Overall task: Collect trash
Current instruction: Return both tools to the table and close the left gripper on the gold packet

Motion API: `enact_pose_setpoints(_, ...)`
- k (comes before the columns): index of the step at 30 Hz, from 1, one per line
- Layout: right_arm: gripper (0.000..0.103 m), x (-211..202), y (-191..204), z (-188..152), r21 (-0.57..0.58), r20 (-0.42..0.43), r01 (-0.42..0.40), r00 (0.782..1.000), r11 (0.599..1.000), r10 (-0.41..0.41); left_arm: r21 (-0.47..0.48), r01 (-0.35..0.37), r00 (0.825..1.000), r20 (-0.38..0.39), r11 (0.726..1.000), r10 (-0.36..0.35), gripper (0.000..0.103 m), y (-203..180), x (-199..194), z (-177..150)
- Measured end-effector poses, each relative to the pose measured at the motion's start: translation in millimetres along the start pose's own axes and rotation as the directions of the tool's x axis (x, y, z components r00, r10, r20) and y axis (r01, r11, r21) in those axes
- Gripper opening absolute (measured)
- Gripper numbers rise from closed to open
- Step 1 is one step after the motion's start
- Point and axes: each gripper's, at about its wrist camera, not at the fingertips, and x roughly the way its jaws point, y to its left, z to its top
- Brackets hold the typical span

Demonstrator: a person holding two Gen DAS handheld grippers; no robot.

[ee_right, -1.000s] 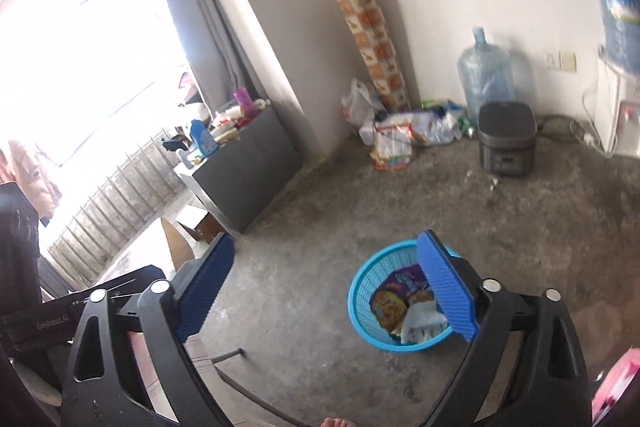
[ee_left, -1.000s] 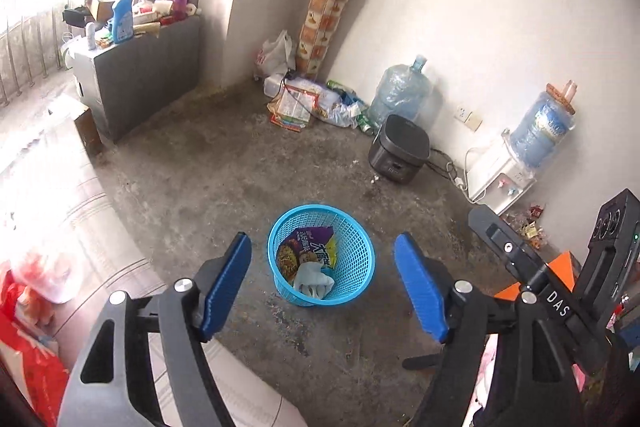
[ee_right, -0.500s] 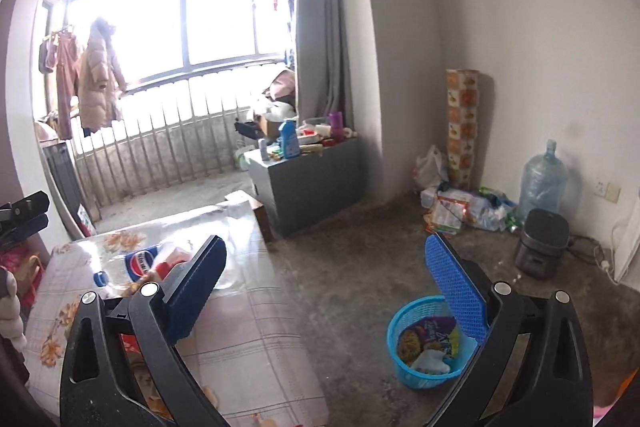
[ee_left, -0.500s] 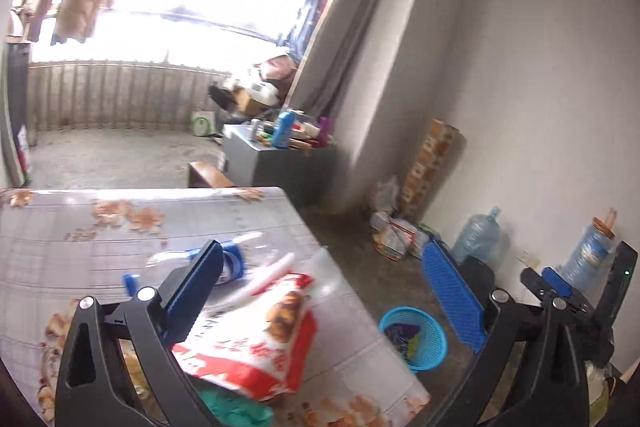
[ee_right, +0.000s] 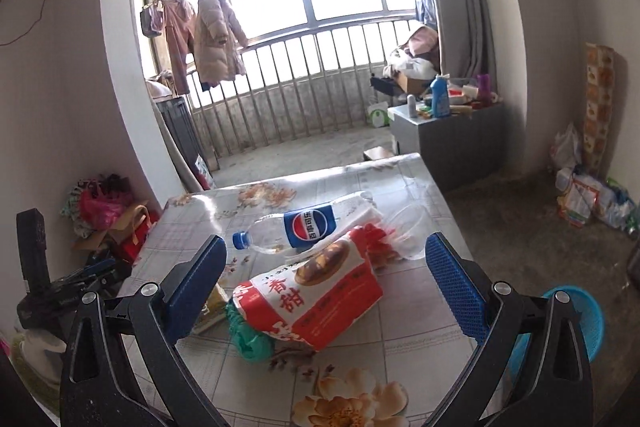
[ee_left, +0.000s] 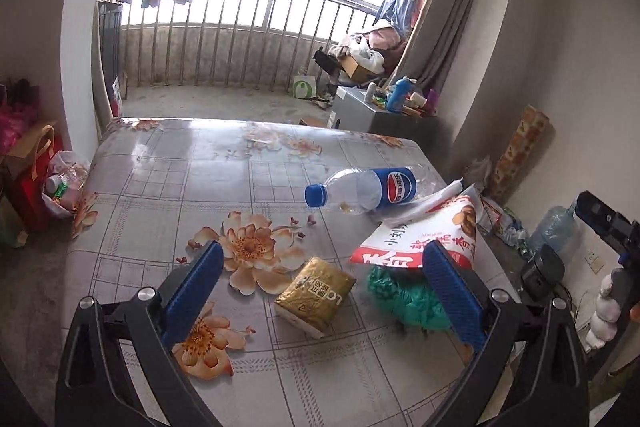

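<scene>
Two grippers hang above the worktop (ee_left: pixel 168 187), both with jaws spread wide and nothing between them. The left gripper (ee_left: pixel 326 291) frames a gold packet (ee_left: pixel 316 291) lying flat on the flowered cloth. Taking the red and white snack bag (ee_right: pixel 316 291) as the landmark: the gold packet lies just to its left, a crumpled green bag (ee_right: pixel 250 337) is tucked under its near left corner, and an empty cola bottle (ee_right: pixel 298 227) lies on its side just behind it, blue cap pointing left, its label end touching the bag's far edge. The right gripper (ee_right: pixel 328 285) frames the snack bag. To the right of the snack bag, down on the floor beyond the worktop's edge, stands a blue basket (ee_right: pixel 588 323), partly hidden behind the right gripper's arm.
</scene>
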Motion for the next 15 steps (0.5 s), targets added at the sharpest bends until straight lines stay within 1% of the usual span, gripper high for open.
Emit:
enact_pose_setpoints(2, 0.096, 6, 5, -2, 0.014, -0.033, -0.005, 0.999, 1.0, 0.005, 0.057, 0.025, 0.999, -0.037, 0.998, -0.023, 0.098, -6, 18, -5)
enact_pose_setpoints(4, 0.095, 10, 6, -4, 0.036, -0.072, -0.003, 0.997, 0.999, 0.006, 0.094, 0.055, 0.995, -0.084, 0.994, -0.047, 0.098, -13, 37, -9)
enact_pose_setpoints(5, 0.094, 11, 13, -7, 0.05, -0.093, 0.0, 0.996, 0.999, 0.005, 0.107, 0.07, 0.993, -0.105, 0.992, -0.058, 0.098, -12, 46, -10)
enact_pose_setpoints(7, 0.089, 18, 13, -9, 0.081, -0.142, 0.012, 0.99, 0.997, 0.0, 0.126, 0.088, 0.988, -0.138, 0.988, -0.07, 0.098, -10, 61, -13)
enact_pose_setpoints(10, 0.084, 26, 15, -13, 0.131, -0.199, 0.027, 0.98, 0.991, -0.001, 0.14, 0.106, 0.981, -0.176, 0.984, -0.081, 0.098, -6, 77, -17)
enact_pose_setpoints(11, 0.084, 27, 14, -13, 0.147, -0.21, 0.032, 0.978, 0.989, -0.001, 0.14, 0.112, 0.979, -0.186, 0.984, -0.085, 0.098, -5, 80, -18)
enact_pose_setpoints(15, 0.08, 35, 10, -2, 0.196, -0.225, 0.043, 0.974, 0.98, 0.003, 0.138, 0.127, 0.972, -0.216, 0.982, -0.096, 0.098, 0, 92, -21)
